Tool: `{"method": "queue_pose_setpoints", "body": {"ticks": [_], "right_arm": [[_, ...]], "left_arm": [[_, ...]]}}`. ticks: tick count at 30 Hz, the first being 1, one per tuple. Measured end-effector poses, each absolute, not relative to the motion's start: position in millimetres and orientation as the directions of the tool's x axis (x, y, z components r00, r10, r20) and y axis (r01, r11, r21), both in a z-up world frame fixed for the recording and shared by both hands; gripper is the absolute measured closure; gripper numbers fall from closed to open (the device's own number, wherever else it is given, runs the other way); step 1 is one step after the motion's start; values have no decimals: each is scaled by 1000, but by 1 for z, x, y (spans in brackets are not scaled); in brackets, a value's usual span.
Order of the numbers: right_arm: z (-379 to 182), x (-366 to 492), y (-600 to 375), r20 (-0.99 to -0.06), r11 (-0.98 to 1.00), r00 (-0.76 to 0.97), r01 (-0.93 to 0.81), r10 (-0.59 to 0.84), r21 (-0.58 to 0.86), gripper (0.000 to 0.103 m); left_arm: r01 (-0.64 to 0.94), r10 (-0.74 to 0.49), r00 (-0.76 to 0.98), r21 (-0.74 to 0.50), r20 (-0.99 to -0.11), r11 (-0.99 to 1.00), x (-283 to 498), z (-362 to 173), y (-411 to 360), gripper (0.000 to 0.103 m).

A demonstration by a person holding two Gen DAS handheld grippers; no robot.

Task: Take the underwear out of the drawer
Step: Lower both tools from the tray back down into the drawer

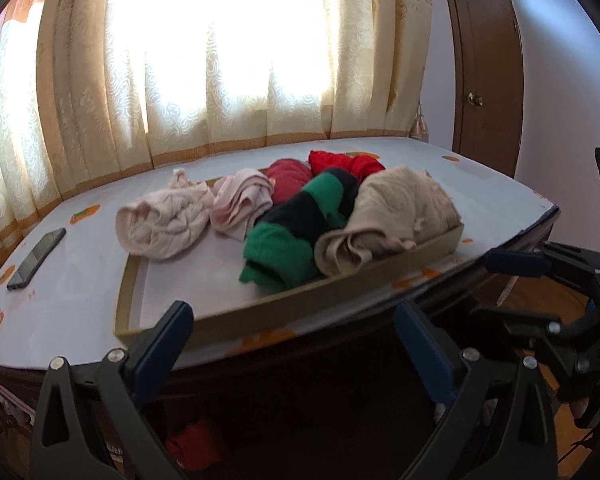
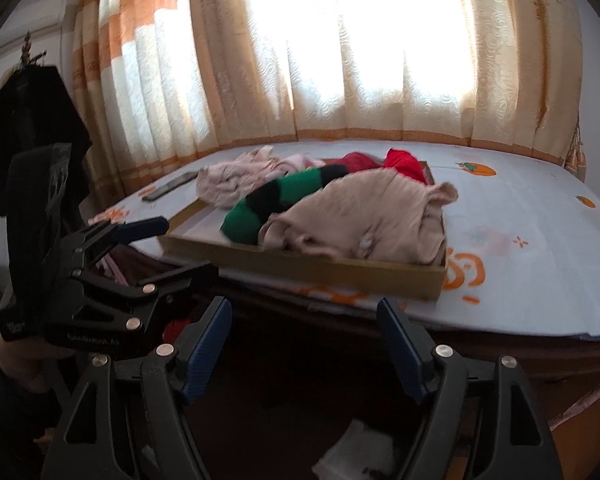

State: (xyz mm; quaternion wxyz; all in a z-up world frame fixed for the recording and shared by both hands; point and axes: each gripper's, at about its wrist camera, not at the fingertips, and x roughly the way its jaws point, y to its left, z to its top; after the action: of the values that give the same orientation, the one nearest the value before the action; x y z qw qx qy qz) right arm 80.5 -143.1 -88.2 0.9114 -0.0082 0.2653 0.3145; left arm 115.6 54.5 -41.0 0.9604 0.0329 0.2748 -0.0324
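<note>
A shallow cardboard tray [image 1: 284, 308] is set on the patterned tabletop [image 1: 80, 292], and the underwear is heaped inside it: a beige piece [image 1: 396, 216] at the right end, a green-and-black striped one [image 1: 296, 236] beside it, pink ones [image 1: 168, 224] to the left and red ones [image 1: 340, 164] behind. The left gripper [image 1: 296, 344] and the right gripper [image 2: 304, 344] are held before the table edge, jaws spread wide, nothing gripped. A phone [image 1: 36, 258] is seen left of the tray.
</note>
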Motion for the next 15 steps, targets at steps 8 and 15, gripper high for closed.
{"method": "queue_pose_setpoints", "body": {"ticks": [8, 15], "right_arm": [[-107, 60, -140, -524, 795, 640, -592, 561, 129, 26], [-127, 57, -163, -567, 837, 655, -535, 499, 117, 26]], "left_arm": [[31, 0, 831, 45, -557, 998, 95, -57, 72, 1], [3, 6, 804, 15, -594, 1000, 81, -73, 86, 1]]}}
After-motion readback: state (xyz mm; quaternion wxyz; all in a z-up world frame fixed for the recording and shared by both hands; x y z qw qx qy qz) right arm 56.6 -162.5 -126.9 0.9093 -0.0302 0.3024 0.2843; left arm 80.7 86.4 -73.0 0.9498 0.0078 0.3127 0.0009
